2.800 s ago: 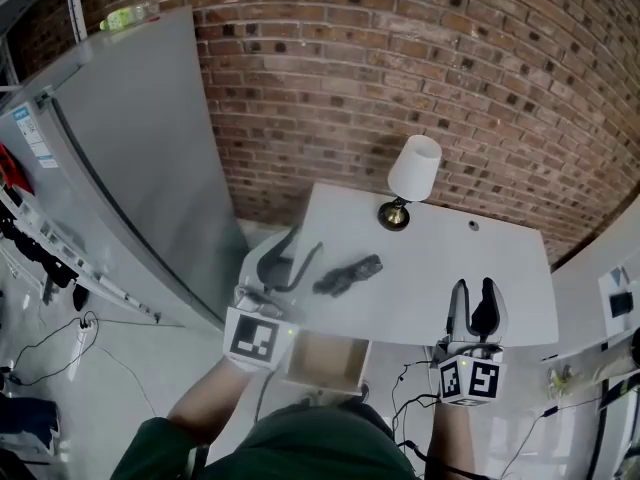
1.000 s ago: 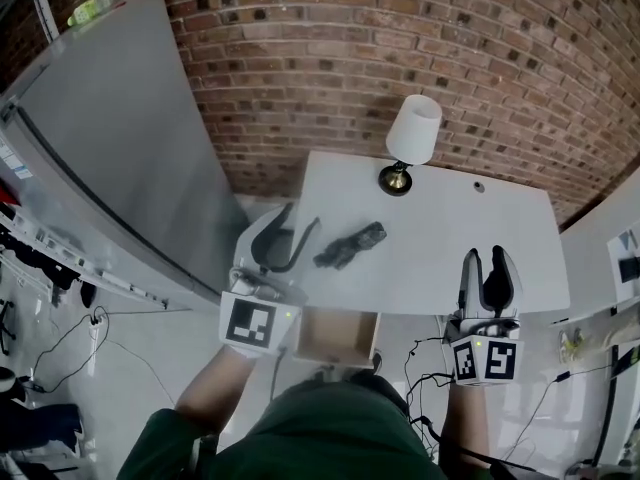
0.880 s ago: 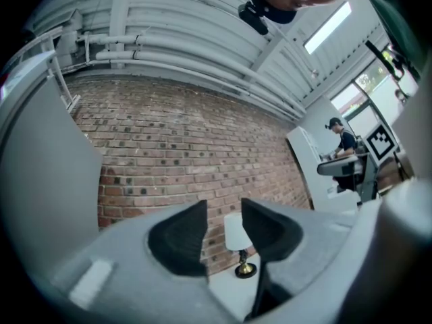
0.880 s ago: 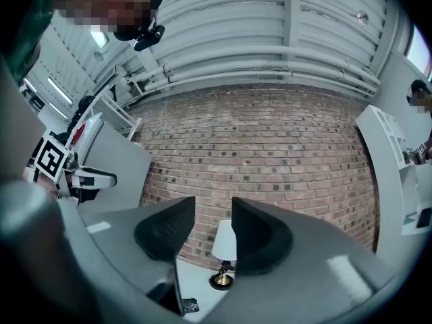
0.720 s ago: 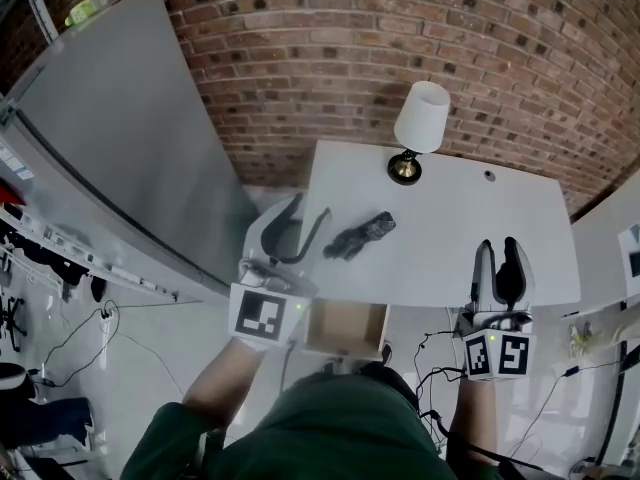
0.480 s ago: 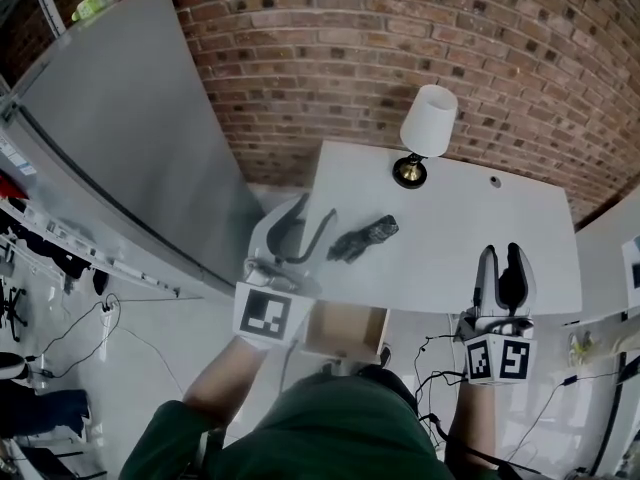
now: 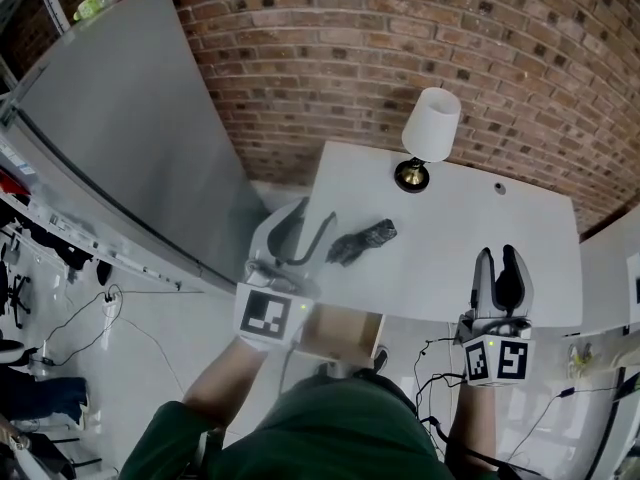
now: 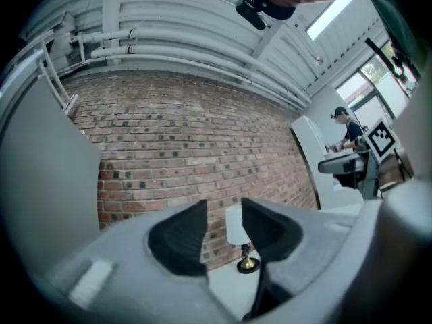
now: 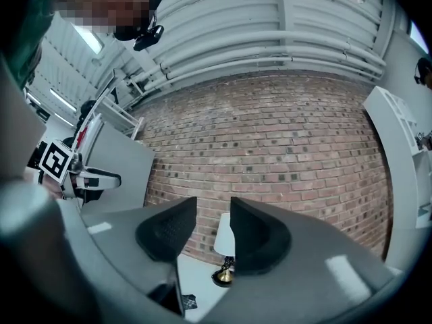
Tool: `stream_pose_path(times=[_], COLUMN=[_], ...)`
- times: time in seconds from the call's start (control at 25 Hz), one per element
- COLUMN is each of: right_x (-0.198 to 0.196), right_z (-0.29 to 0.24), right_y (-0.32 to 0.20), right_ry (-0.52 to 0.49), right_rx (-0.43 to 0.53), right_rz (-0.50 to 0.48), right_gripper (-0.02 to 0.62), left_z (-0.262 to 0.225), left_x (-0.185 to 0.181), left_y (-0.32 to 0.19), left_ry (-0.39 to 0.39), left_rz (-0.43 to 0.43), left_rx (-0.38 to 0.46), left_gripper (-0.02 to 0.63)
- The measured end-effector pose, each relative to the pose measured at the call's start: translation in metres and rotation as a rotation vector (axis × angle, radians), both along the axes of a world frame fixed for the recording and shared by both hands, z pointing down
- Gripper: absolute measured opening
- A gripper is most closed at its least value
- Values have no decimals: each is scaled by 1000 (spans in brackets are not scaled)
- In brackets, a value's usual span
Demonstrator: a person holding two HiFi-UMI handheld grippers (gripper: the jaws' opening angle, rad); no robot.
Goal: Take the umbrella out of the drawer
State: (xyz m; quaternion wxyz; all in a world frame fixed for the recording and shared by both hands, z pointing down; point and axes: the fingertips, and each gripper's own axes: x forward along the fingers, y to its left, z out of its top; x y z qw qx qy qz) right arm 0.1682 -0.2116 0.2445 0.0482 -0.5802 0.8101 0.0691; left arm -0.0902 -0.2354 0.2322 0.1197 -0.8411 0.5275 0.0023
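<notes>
Since the umbrella (image 7: 362, 240) already lies on the counter (image 7: 450, 268) just right of the left claw (image 7: 312, 216), both claws gape empty, the right claw (image 7: 497, 258) having just narrowed, and shutting the drawer (image 7: 345, 333) below seems next.

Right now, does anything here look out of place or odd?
Only small things: the drawer hangs open under the front edge of the table, and the folded umbrella lies askew on top. Nothing looks spilled or broken.
</notes>
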Motion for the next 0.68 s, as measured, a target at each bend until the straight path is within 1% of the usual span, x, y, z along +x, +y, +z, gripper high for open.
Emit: stream_pose_path(times=[0.2, 0.44, 0.68], right_x=[7, 8, 17], right_z=[5, 12, 18], right_y=[-14, -32, -41], right_ry=[-5, -11, -27], right_rx=[-14, -28, -38], right_rz=[-29, -89, -111], right_gripper=[158, 158, 158], left_z=[5, 12, 13], left_x=[7, 10, 22], left_y=[-8, -14, -17], left_ry=[-9, -22, -39], left_rz=[-25, -74, -87], left_rx=[-16, -29, -32], left_gripper=[156, 156, 156])
